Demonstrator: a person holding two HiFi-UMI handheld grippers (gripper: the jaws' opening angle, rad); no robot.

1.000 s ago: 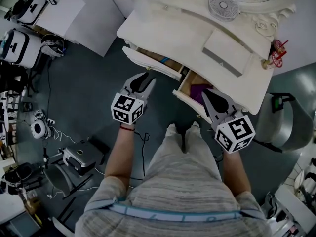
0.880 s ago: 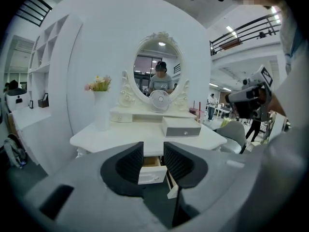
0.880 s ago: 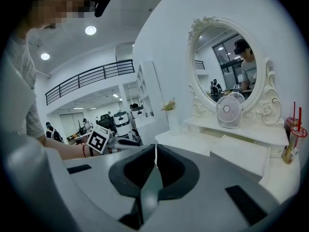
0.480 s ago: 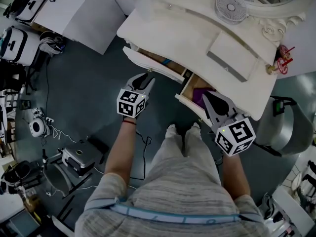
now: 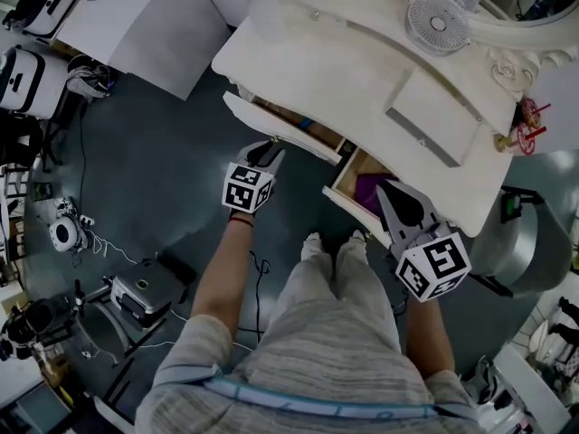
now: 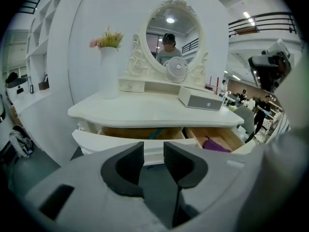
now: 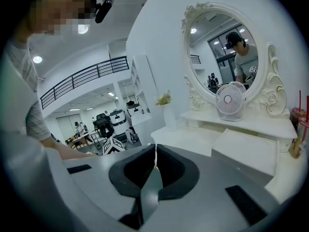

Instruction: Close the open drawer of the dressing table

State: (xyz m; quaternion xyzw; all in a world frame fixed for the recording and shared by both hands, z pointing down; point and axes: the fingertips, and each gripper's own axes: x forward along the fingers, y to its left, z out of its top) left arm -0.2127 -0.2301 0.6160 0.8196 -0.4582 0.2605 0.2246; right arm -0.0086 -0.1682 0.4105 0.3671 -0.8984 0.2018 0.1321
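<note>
Left claw (image 5: 265,152) hangs with its jaws apart and nothing between them, just short of the white front of the left drawer (image 5: 271,125), which stands pulled out from under the bench (image 5: 317,52). Right claw (image 5: 387,190) is shut and empty, beside the right drawer (image 5: 348,204), which is also out and holds a purple thing (image 5: 371,188). So two drawers are open and neither has been pushed yet. This looks like the approach, with the left drawer likely first.

Next, the left claw probably has to meet that front flat and near its middle, then press straight toward the bench. A push at one end could skew the drawer on its runners.

On top stand a fan (image 5: 438,23), a box (image 5: 432,120), a vase (image 6: 108,71) and a mirror (image 6: 173,42), all well clear of the drawers. Nothing lies between claw and front. The person's feet (image 5: 330,242) are close under the right drawer, and a chair (image 5: 520,233) crowds that end.
</note>
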